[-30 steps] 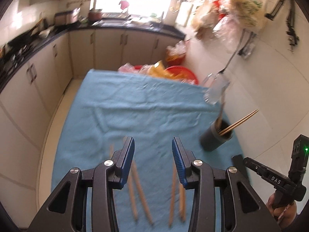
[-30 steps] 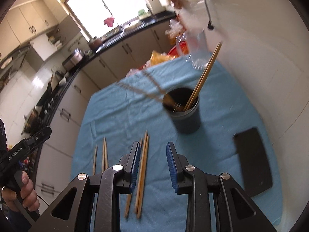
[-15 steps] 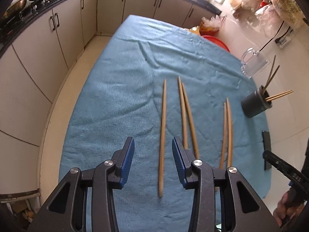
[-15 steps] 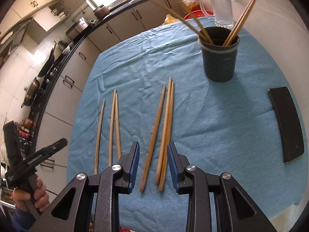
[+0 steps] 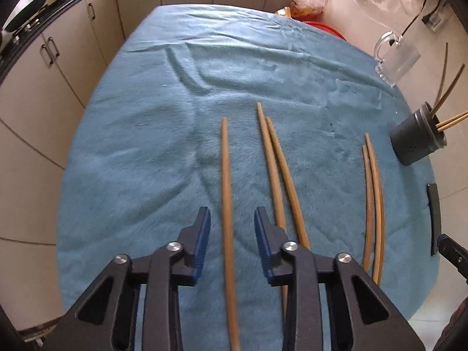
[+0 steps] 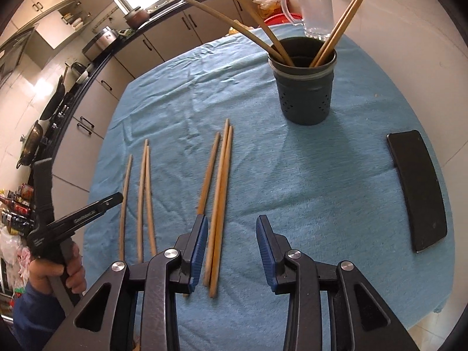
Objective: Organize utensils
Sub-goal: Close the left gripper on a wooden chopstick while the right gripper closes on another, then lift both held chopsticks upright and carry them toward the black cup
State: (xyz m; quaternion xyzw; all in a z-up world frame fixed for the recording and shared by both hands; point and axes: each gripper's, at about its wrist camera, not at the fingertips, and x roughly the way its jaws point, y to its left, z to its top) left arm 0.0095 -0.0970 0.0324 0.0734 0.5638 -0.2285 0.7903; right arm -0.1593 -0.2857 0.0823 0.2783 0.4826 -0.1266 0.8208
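Several wooden chopsticks lie lengthwise on the blue cloth [image 5: 140, 152]. My left gripper [image 5: 232, 238] hangs low over the cloth. A single chopstick [image 5: 225, 181] runs between its blue pads, and the jaws are closing with a gap left on each side. A chopstick pair [image 5: 278, 175] lies just to its right. My right gripper [image 6: 232, 242] is opening. Another pair [image 6: 220, 193] lies between its fingers near the left pad, untouched, and one more stick [image 6: 209, 172] lies beside that pair. The dark holder cup [image 6: 304, 87] [image 5: 418, 143] stands upright with several chopsticks in it.
A glass mug [image 6: 316, 8] [image 5: 395, 58] stands behind the cup near the wall. A flat black slab [image 6: 415, 190] [image 5: 433, 219] lies on the cloth's right side. A person's hand [image 6: 55, 272] holds the left gripper's handle at the left. Kitchen cabinets [image 5: 52, 67] line the far side.
The left gripper dropped close to the cloth, tilted downward, and its jaws narrowed around the single chopstick. The right gripper sank a little and its jaws widened.
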